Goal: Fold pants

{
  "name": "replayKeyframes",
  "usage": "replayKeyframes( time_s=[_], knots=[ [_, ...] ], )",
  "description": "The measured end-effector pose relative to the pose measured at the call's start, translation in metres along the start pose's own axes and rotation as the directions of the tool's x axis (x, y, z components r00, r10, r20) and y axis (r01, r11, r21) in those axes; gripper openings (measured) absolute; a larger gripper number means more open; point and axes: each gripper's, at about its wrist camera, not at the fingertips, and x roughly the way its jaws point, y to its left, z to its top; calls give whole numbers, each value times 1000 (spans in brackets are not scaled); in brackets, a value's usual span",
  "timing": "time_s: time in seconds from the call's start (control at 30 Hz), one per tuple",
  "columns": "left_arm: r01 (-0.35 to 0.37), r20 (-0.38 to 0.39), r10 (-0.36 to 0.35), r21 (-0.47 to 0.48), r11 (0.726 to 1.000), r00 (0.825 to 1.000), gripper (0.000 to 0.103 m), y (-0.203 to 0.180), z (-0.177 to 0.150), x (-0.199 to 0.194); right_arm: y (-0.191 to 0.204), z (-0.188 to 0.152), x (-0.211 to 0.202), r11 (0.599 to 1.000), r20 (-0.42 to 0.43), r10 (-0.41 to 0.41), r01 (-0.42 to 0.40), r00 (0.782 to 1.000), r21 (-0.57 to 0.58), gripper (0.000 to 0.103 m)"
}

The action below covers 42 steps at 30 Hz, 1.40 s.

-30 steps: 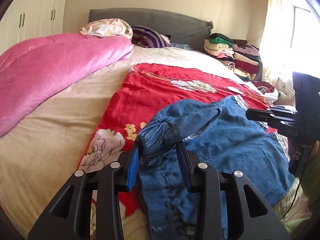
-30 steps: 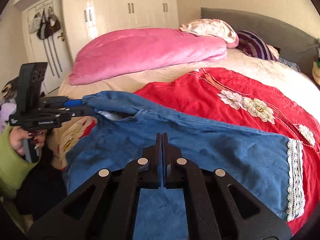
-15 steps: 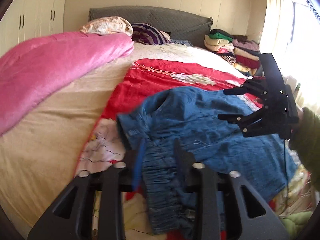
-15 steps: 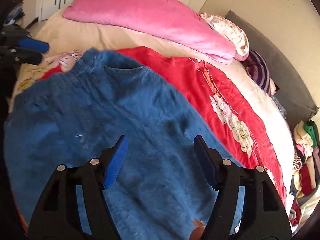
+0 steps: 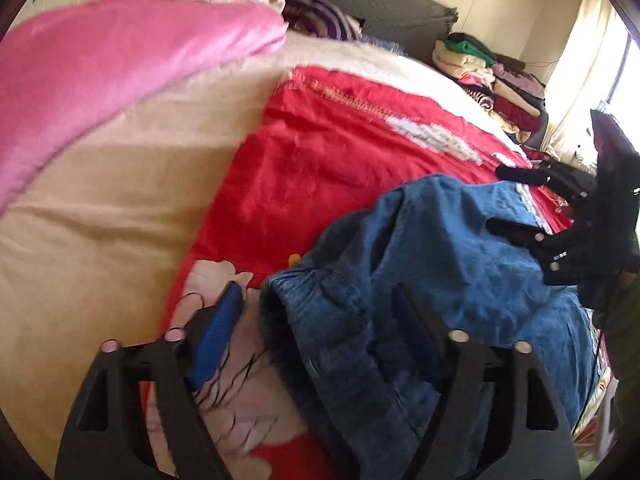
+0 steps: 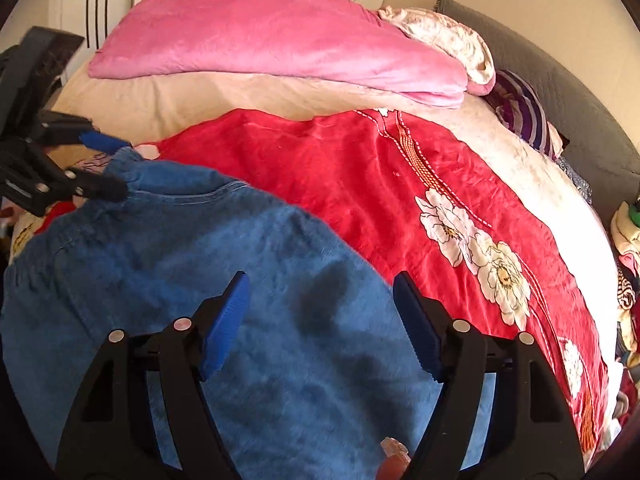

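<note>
Pants [image 6: 248, 320], bed [image 6: 240, 92]: both tools released.
Left tool [image 5: 320, 316] best clamps waistband squarely; right tool [image 6: 320, 308] pins denim flat.

Pants [image 6: 224, 280] lie on the quilt [image 6: 360, 184] atop the bed [image 5: 100, 220] — folded duvet [image 6: 260, 40] behind, pillows [image 6: 452, 40] at the headboard [image 6: 560, 80], clothes pile [image 5: 492, 80] beside.

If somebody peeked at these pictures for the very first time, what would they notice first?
Probably the blue denim pants, lying rumpled on the bright red flowered blanket at the near end of the bed. Both grippers are open: the left gripper sits at the waistband and the right gripper hovers over the middle of the cloth. Behind them, a big pink quilt is heaped along the far side.
</note>
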Motion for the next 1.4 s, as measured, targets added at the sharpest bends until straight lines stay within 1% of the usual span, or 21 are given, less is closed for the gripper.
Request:
replayKeyframes(
  time_s=[0.03, 0.1, 0.13, 0.17, 0.27, 0.37, 0.4, 0.43, 0.47, 0.5, 0.53, 0.63, 0.73, 0.8, 0.9, 1.07, 1.2, 1.27, 1.4],
  knots=[
    [-1, 4, 1, -1, 1000, 1000, 39, 0, -2, 3, -1, 3, 4, 1000, -8, 6, -6, 1000, -4, 67],
    [9, 21, -9, -4, 1000, 1000, 29, -1, -6, 4, -1, 7, 12, 1000, -21, 3, -4, 1000, -27, 67],
    [25, 42, -25, -5, 1000, 999, 29, -2, -8, 1, -1, 8, 14, 999, -24, 3, -4, 1000, -38, 67],
    [26, 61, -26, -3, 1000, 998, 29, -3, -9, -4, 1, 9, 17, 998, -30, 1, -2, 1000, -56, 67],
    [46, 118, -50, 37, 998, 992, 29, -13, -13, -27, 3, 11, 27, 995, -54, -17, 11, 998, -100, 67],
    [61, 158, -73, 78, 995, 985, 28, -25, -15, -48, 6, 11, 36, 992, -79, -35, 25, 996, -127, 67],
    [66, 162, -79, 85, 994, 984, 28, -27, -15, -52, 6, 10, 37, 992, -82, -31, 21, 996, -125, 61],
    [75, 166, -91, 98, 992, 982, 28, -31, -16, -57, 7, 9, 37, 993, -80, -23, 14, 996, -117, 52],
    [76, 172, -94, 108, 991, 981, 27, -34, -17, -60, 7, 8, 37, 995, -83, 7, -15, 997, -98, 26],
    [67, 179, -88, 120, 991, 980, 27, -38, -18, -62, 6, 8, 35, 996, -84, 48, -54, 995, -73, 5],
    [56, 182, -79, 129, 990, 980, 27, -40, -19, -63, 7, 6, 28, 996, -69, 72, -75, 995, -49, 3],
    [31, 191, -56, 132, 991, 980, 27, -41, -22, -67, 10, -2, 3, 997, -8, 73, -73, 997, -10, 2],
    [44, 196, -66, 116, 992, 978, 27, -38, -27, -73, 9, -14, -29, 996, 63, 77, -80, 995, 42, 1],
    [50, 201, -73, 121, 991, 977, 27, -38, -31, -78, 9, -24, -50, 992, 99, 86, -94, 991, 79, 1],
    [51, 207, -80, 141, 989, 975, 27, -44, -39, -85, 25, -42, -85, 989, 139, 87, -102, 986, 102, 1],
    [57, 219, -94, 171, 984, 971, 27, -56, -55, -100, 50, -66, -124, 984, 166, 94, -117, 982, 136, 1],
    [57, 217, -98, 187, 981, 971, 27, -63, -69, -112, 76, -84, -150, 979, 191, 129, -155, 973, 131, 1],
    [53, 206, -94, 198, 979, 974, 27, -66, -77, -118, 91, -93, -158, 979, 184, 143, -166, 973, 119, 1],
    [35, 159, -69, 205, 978, 985, 29, -67, -96, -122, 119, -109, -164, 979, 157, 164, -181, 974, 98, 1]
  ],
)
